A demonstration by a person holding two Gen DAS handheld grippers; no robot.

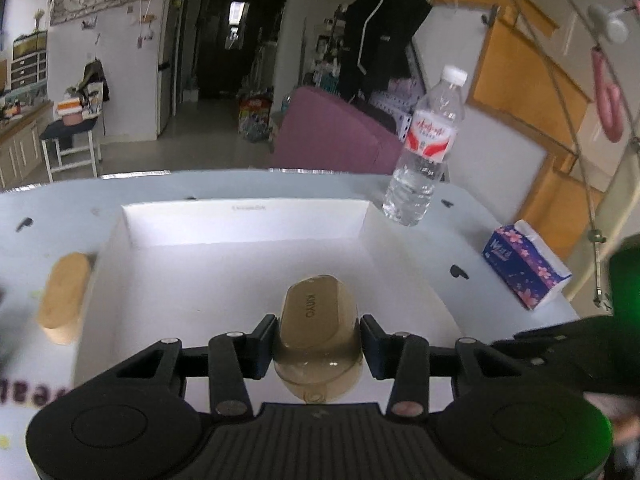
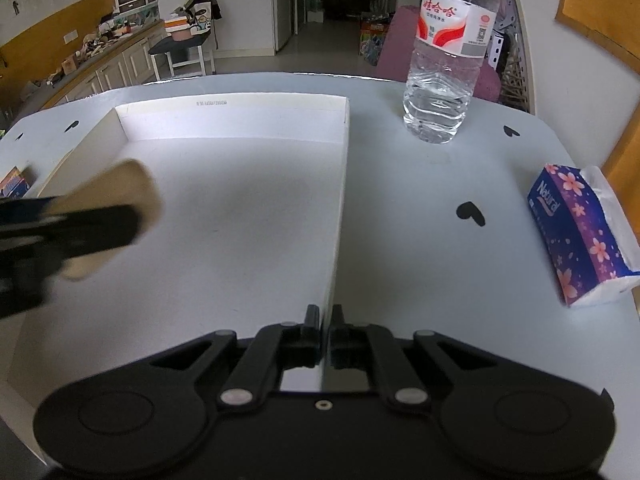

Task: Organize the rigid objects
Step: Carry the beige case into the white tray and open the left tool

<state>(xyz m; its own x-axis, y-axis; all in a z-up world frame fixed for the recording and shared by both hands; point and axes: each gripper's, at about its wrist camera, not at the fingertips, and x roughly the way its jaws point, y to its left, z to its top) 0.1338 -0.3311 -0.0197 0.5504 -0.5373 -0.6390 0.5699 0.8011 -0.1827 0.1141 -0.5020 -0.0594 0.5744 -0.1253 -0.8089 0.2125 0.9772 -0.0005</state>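
My left gripper (image 1: 318,340) is shut on a tan capsule-shaped case (image 1: 318,328) marked KINYO and holds it over the inside of a shallow white box (image 1: 244,224). A second tan case (image 1: 64,296) lies on the table just outside the box's left wall. In the right wrist view the left gripper and its tan case (image 2: 120,192) show blurred at the left, over the white box (image 2: 340,184). My right gripper (image 2: 326,332) is shut on the near part of the box's right wall.
A clear water bottle (image 2: 448,52) stands on the pale table (image 2: 420,208) right of the box, also in the left wrist view (image 1: 426,148). A purple tissue pack (image 2: 580,232) lies near the table's right edge. A small blue packet (image 2: 14,180) sits at far left.
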